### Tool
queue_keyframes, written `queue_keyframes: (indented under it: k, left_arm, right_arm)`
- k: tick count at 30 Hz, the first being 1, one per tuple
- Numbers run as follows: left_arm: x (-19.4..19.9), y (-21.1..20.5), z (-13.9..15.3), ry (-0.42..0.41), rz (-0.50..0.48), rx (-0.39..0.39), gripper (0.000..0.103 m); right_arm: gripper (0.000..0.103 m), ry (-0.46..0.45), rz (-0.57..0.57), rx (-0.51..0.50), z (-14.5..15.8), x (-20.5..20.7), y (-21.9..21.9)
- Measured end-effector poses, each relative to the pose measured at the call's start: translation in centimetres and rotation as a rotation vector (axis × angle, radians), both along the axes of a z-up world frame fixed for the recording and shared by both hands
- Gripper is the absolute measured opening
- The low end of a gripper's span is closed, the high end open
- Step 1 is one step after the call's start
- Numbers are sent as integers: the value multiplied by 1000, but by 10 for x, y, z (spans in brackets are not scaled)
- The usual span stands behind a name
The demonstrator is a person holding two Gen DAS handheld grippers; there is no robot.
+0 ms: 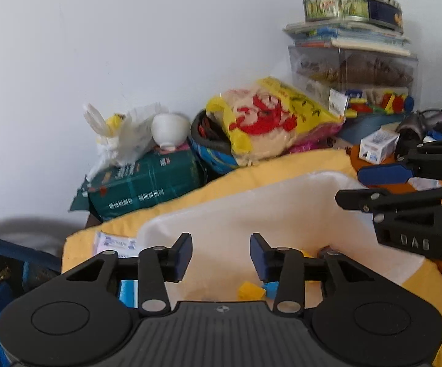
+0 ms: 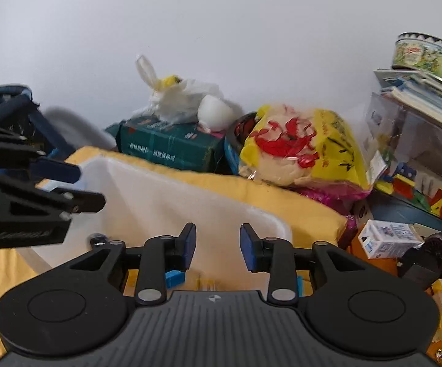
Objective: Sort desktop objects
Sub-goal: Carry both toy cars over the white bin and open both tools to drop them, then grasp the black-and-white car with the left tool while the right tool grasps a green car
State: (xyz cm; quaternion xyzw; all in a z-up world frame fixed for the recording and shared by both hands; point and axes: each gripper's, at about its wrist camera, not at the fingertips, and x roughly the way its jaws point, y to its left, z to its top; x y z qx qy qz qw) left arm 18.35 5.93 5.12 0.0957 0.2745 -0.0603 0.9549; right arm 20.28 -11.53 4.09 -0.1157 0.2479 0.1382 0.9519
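White bin (image 1: 282, 202): matt translucent plastic. Yellow cloth (image 1: 312, 159) soft (slightly rumpled). Snack bag (image 1: 269, 116) glossy film.

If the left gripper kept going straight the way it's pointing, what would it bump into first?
Probably the white bin: the left gripper, jaws open and empty, points down over it. Depth is unclear, so wall or inside, I can't tell.

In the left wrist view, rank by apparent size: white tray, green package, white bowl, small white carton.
1. white tray, though it sits nearest the camera
2. green package
3. white bowl and small white carton look alike, too close to rank
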Motion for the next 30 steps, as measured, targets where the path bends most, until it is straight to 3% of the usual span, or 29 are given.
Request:
queue_keyframes:
  k: [6,8,10,14,19,24,30]
  left_arm:
    - [-35,-1,22,-73,-18,-31,57]
    - [-54,-3,25,-83,-37,-41,65]
    - [-72,-5,20,-73,-53,-57,66]
    - [-102,-9,-5,12,-52,-92,66]
    - [-128,-17,-57,171,-40,-102,65]
    - [-153,-29,-93,247,-65,-24,65]
    - [-163,-29,-120,343,-76,-29,65]
  right_arm:
    - [39,-84,15,64,26,-27,-14]
    - [43,-94,32,82,32,-40,-14]
    - [46,-98,50,93,34,-58,-14]
    - [51,-44,56,102,20,-90,-15]
    - [52,78,41,90,-19,-119,-14]
    - [52,207,31,76,-55,-142,-12]
    - [50,304,44,54,-86,-156,-5]
